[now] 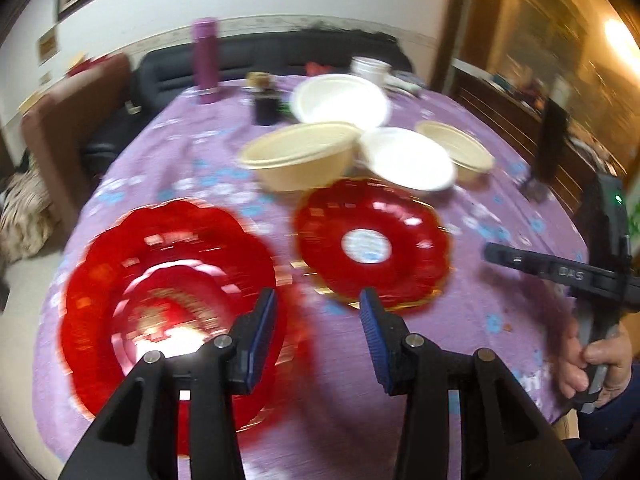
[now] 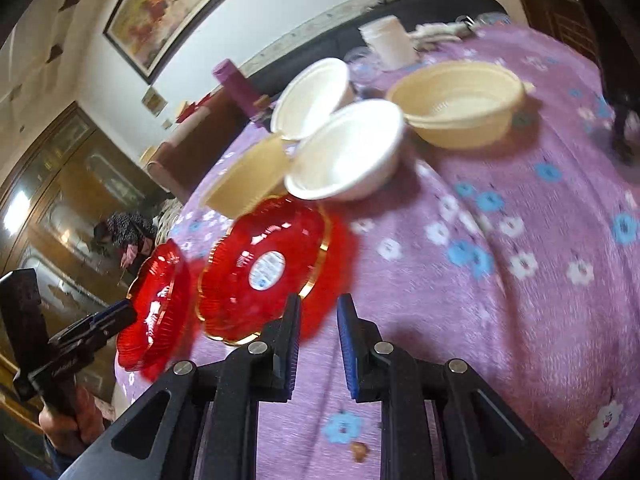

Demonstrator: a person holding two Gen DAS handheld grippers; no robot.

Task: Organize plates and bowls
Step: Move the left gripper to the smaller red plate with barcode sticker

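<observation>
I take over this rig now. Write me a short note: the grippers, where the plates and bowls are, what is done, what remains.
Left gripper: empty, jaws apart, above the near table edge.
Right gripper: empty, jaws narrowly apart.
Stack of red scalloped plastic plates: near left, seemingly nested.
Single red gold-rimmed plate with a label: beside it, alone.
Two cream plastic bowls and two white foam bowls: clustered behind, unstacked.
Done: apparently some red plates stacked.
Left: the single plate, then all bowls.
</observation>
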